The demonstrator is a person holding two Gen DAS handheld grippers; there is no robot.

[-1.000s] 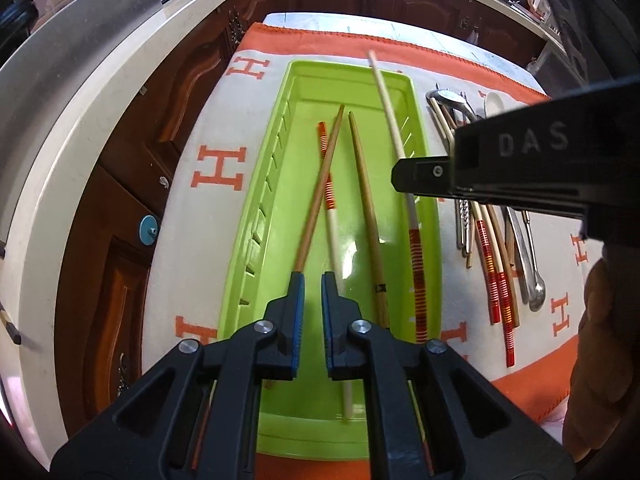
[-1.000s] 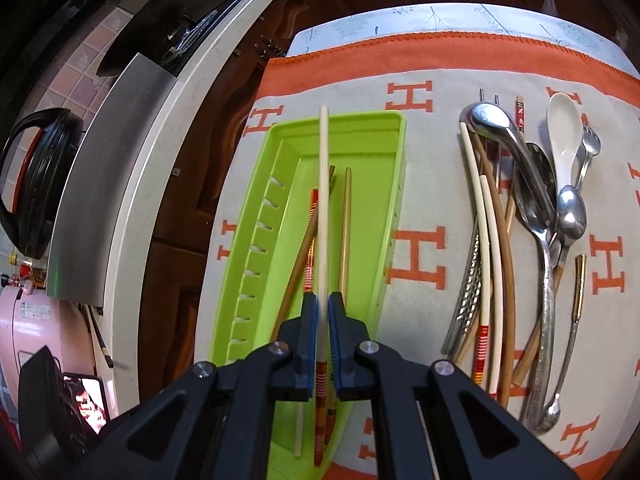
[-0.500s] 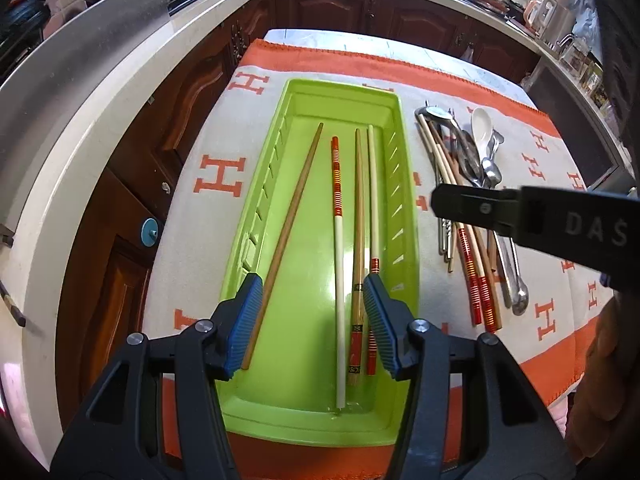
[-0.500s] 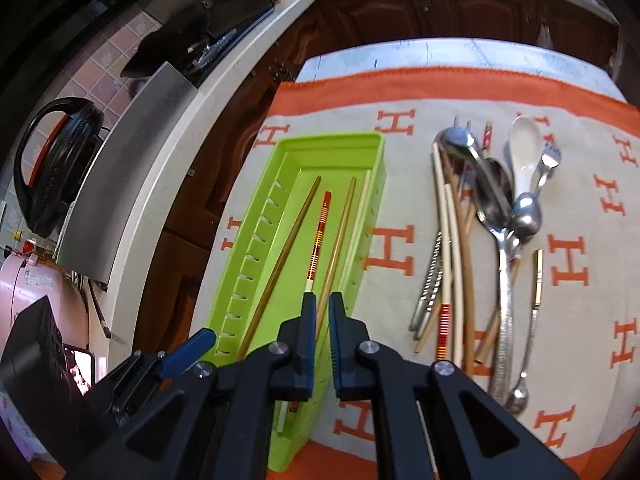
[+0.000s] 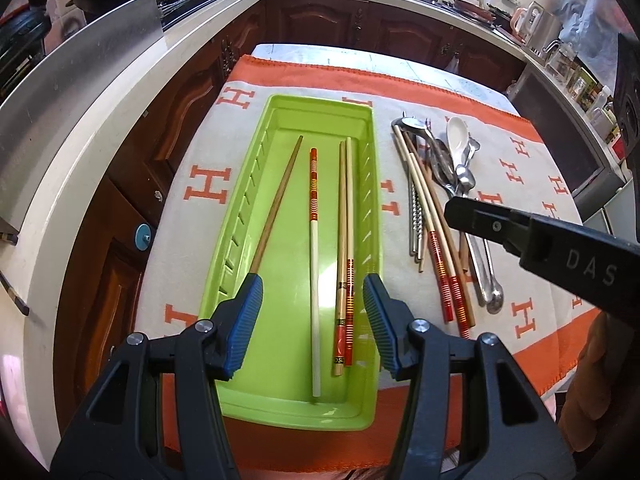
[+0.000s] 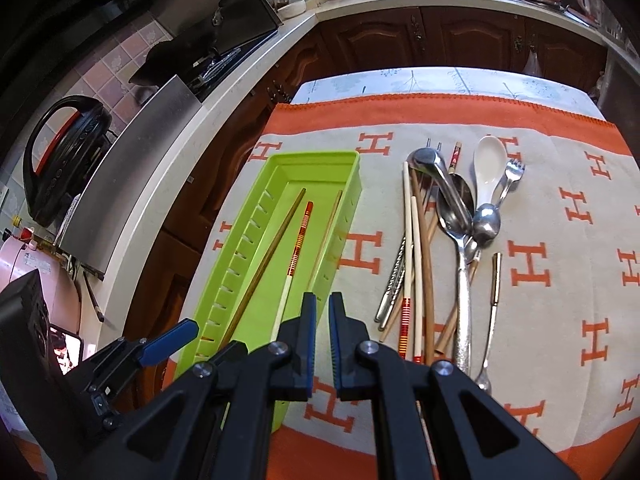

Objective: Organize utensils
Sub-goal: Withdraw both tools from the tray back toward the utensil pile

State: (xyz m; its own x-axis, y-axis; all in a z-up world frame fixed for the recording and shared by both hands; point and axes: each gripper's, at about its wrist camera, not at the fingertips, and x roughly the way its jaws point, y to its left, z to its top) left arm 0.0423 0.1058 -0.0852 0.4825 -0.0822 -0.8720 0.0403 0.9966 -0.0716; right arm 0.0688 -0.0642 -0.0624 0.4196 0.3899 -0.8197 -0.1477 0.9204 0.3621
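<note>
Ahead of the left gripper's fingers [image 5: 248, 320], between them: a long tray [image 5: 240, 216] lying on a cloth [image 5: 208, 184], holding four chopsticks [image 5: 314, 240] lengthwise. Right of the tray, on the cloth: a pile of chopsticks, spoons and a fork [image 6: 440, 240]. Over that pile, right of the left fingers: the right gripper [image 6: 322, 344]. Left of the tray: a countertop [image 5: 100, 160].

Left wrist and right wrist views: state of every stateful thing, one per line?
left gripper: open, empty, above the tray
right gripper: shut, empty
green tray: holds four chopsticks lying lengthwise
white spoon: on the cloth, bowl up
pile of cutlery: loose on the cloth, unsorted
</note>
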